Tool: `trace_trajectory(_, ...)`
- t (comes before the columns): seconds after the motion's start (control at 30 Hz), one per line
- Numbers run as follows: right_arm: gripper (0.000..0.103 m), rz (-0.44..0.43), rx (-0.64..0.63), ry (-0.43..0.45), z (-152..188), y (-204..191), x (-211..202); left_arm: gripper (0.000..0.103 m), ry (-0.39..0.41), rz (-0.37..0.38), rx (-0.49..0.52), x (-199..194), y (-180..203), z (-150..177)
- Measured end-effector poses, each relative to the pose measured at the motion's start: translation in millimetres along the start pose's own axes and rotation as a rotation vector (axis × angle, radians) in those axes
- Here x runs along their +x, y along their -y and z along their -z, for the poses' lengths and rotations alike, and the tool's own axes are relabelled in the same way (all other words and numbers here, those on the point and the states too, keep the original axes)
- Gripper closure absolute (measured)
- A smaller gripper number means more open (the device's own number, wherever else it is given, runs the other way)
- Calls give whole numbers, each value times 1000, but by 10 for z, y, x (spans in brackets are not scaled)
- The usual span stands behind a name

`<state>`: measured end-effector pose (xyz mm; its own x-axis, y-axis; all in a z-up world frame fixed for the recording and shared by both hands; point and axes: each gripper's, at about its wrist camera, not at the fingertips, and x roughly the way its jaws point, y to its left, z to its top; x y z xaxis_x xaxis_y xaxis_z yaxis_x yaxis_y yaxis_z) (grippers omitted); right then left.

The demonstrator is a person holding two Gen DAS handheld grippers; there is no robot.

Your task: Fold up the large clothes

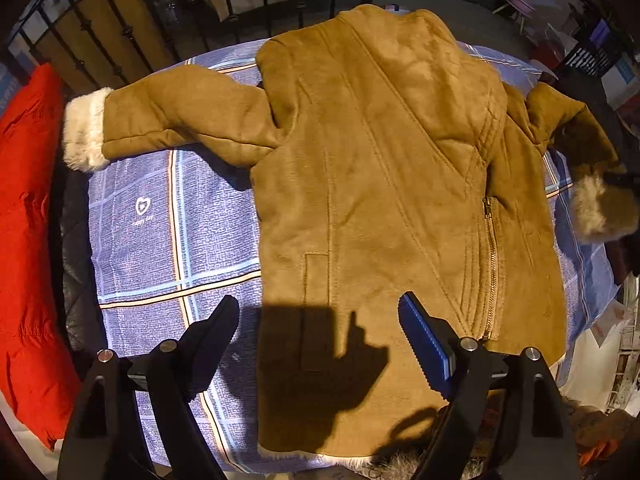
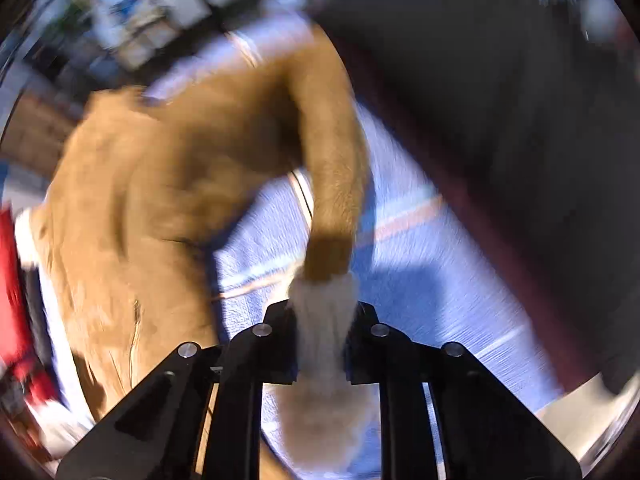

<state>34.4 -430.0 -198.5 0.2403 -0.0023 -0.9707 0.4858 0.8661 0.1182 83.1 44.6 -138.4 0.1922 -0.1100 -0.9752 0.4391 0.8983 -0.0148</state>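
A tan suede jacket with cream fleece cuffs (image 1: 384, 200) lies spread flat on the blue plaid bedspread (image 1: 172, 220), collar toward the far edge and hem at the near edge. The left gripper (image 1: 320, 336) hovers with jaws wide apart and empty over the hem. The right gripper (image 2: 322, 340) is clamped on the fleecy cuff of the right sleeve (image 2: 320, 300), whose long axis runs away from the jaws toward the jacket body on their left, so I judge this nearer hand will carry it across; no containers are visible.

Tan coat (image 1: 384, 184); cream cuffs (image 1: 85, 130); blue plaid sheet (image 1: 176, 216)
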Motion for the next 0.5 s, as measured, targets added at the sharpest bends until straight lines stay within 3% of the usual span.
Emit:
trace_trajectory(0.1, 88, 67, -131, 138, -340, 68, -954, 23, 4, 5, 9, 16, 93, -31)
trace_trajectory(0.17, 88, 119, -137, 206, -591, 338, -1556, 23, 8, 13, 10, 34, 150, -72)
trace_trajectory(0.2, 88, 101, -131, 211, -656, 431, -1743, 23, 10, 19, 10, 42, 185, -95)
trace_trajectory(0.23, 89, 97, -144, 213, -722, 508, -1902, 23, 13, 20, 13, 46, 223, -118)
trace_trajectory(0.3, 89, 177, -226, 213, -794, 547, -2000, 23, 27, 28, 29, 28, 303, -149)
trace_trajectory(0.37, 85, 178, -223, 130, -842, 738, -1822, 22, 40, 36, 42, 7, 381, -164)
trace_trajectory(0.43, 66, 139, -124, 32, -865, 1014, -1510, 20, 38, 46, 49, 13, 425, -162)
trace_trajectory(0.5, 28, 254, -18, 27, -832, 1358, -1184, 19, 32, 36, 59, 26, 450, -149)
